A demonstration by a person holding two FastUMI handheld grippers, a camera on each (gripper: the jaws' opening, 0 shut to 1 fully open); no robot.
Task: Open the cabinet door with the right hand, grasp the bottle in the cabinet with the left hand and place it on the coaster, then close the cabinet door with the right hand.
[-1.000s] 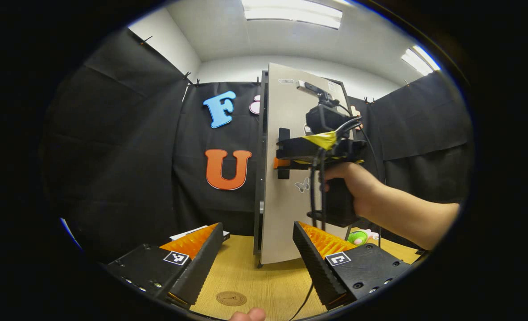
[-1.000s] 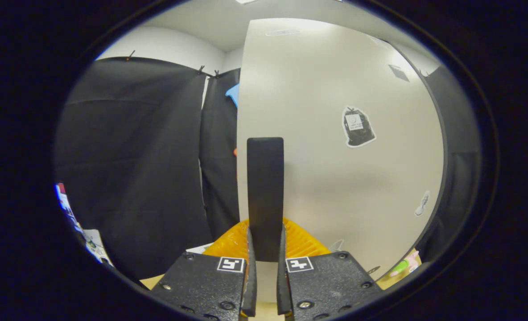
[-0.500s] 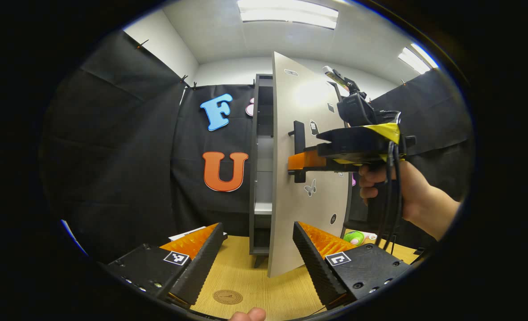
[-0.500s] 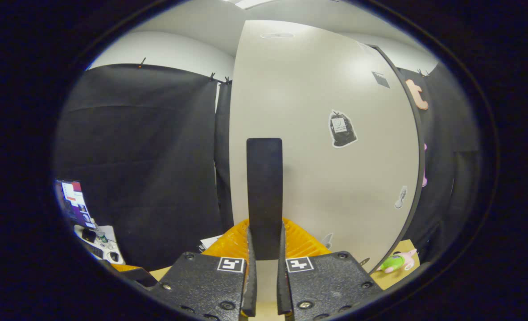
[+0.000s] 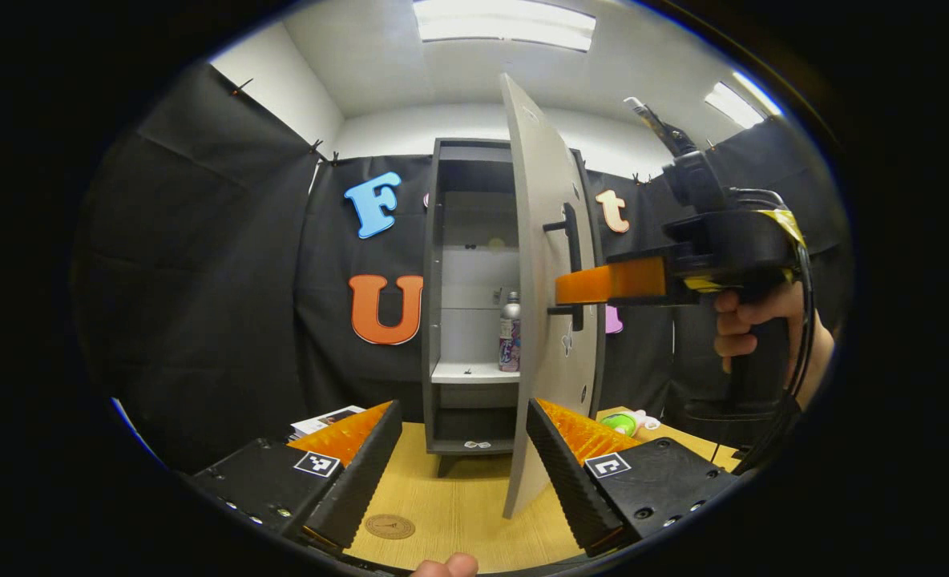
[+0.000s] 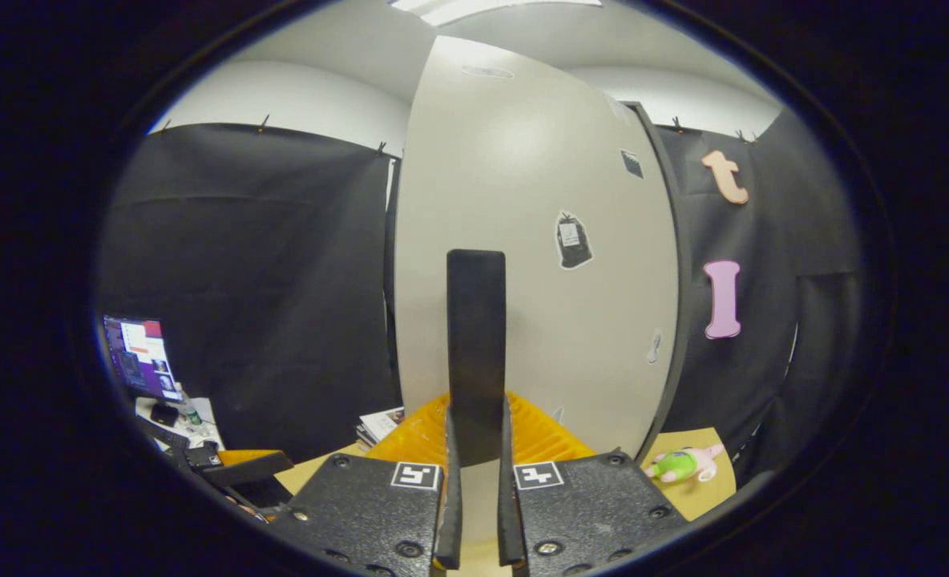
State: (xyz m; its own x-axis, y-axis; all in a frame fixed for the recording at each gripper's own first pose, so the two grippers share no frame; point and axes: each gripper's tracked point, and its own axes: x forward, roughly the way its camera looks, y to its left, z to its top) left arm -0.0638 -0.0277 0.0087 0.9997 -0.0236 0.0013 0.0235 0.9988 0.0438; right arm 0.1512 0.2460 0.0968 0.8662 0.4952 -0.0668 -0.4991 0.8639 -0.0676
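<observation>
- Right gripper (image 6: 474, 449): fingers closed on the vertical black door handle (image 6: 475, 344), one finger pressing each side. The handle rises upright between the fingers in the right gripper view.
- In the left gripper view, the same right gripper (image 5: 603, 284) reaches in from the right at handle height, held by a hand (image 5: 751, 320) on its grip.
- Cabinet door (image 5: 543, 304): swung well out from the cabinet (image 5: 434, 320), seen nearly edge-on in the left gripper view. Its pale outer face carries small stickers in the right gripper view.
- Left gripper (image 5: 462, 457): fingers spread wide apart, holding nothing, low over the near part of the wooden table (image 5: 458, 505), in front of the cabinet opening.
- Bottle (image 5: 510, 332): upright on a shelf inside the cabinet, at the right of the opening, just beside the door's edge.
- Coaster (image 5: 389, 526): round, flat on the table, near the left gripper's left finger (image 5: 354, 473), well apart from the bottle.
- Green and pink toy (image 6: 687, 463): lying on the table to the right of the door.
- Monitor (image 6: 139, 357): far left in the right gripper view, beyond the black cloth.
</observation>
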